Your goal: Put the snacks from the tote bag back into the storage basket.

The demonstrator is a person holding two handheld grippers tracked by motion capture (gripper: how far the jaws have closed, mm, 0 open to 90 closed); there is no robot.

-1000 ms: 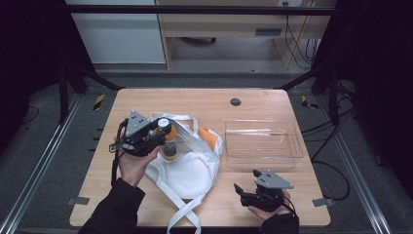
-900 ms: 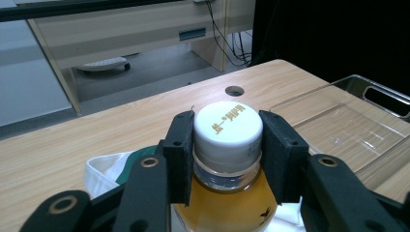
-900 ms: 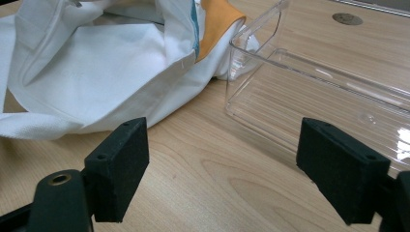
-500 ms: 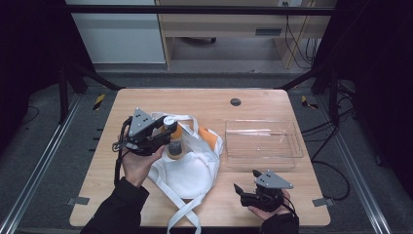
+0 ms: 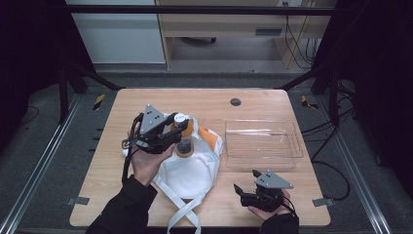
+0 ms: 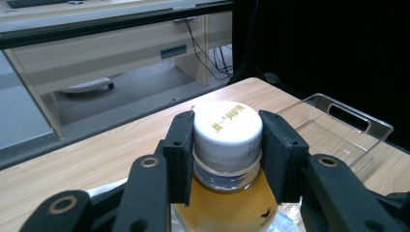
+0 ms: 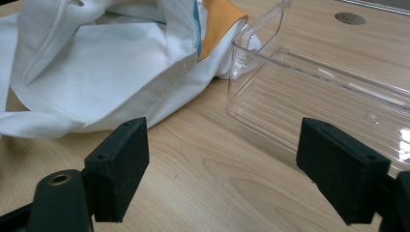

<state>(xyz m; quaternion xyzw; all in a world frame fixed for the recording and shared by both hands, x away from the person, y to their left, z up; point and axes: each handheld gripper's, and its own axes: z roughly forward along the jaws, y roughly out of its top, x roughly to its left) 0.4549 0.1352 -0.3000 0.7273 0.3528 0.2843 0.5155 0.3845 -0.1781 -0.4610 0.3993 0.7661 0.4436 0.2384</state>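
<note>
Bottle [image 5: 183, 138] higher above bag [image 5: 187, 168]

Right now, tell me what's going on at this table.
A person is working with two tools. The left hand-held gripper is clamped on the white cap of a bottle of amber liquid, holding it upright above a white cloth bag with an orange lining on the wooden table. A clear plastic tray sits beside the bag with nothing in it. The right hand-held gripper rests low near the table's front edge, jaws wide open and holding nothing, pointed towards the bag and tray.

Table evenly lit, bg dark; pics slightly soft.
</note>
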